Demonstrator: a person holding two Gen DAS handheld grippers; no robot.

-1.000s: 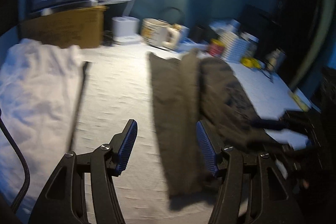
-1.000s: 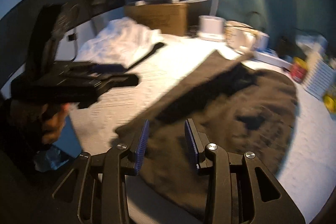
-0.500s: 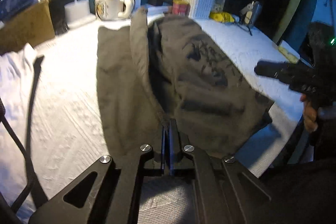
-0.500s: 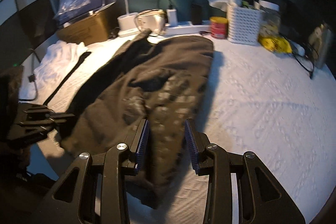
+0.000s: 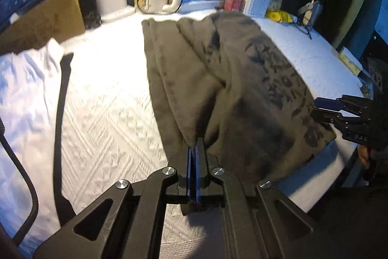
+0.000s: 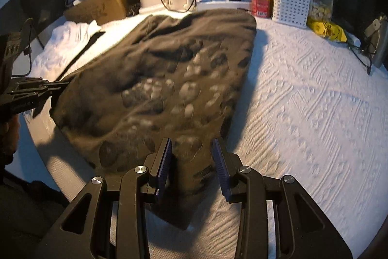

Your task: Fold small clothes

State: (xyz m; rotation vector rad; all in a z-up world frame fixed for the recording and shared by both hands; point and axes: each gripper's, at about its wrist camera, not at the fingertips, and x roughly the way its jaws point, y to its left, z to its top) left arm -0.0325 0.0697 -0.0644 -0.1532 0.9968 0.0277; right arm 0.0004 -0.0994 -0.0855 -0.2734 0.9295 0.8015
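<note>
White quilted cloth (image 6: 303, 94) covers the round table, lit by a lamp at the far edge. Spread across it is a dark printed garment (image 6: 169, 79), partly folded, its near end hanging over the table edge.

In the left wrist view, the left gripper (image 5: 194, 149) is seen clenched on a pinched fold of the garment (image 5: 218, 89), and the cloth rises in a ridge straight ahead of the closed fingers. To the right of those fingers the right gripper (image 5: 322, 107) is seen at the garment's edge.

In the right wrist view, the right gripper (image 6: 192, 157) is held partly open, with the garment's near edge lying between the blue pads (image 6: 165, 162); whether the pads press on it cannot be told. Well beyond the fingers, a cardboard box (image 6: 101, 6), a white basket (image 6: 291, 1) and a red tin (image 6: 261, 4) are lined along the wall.
</note>
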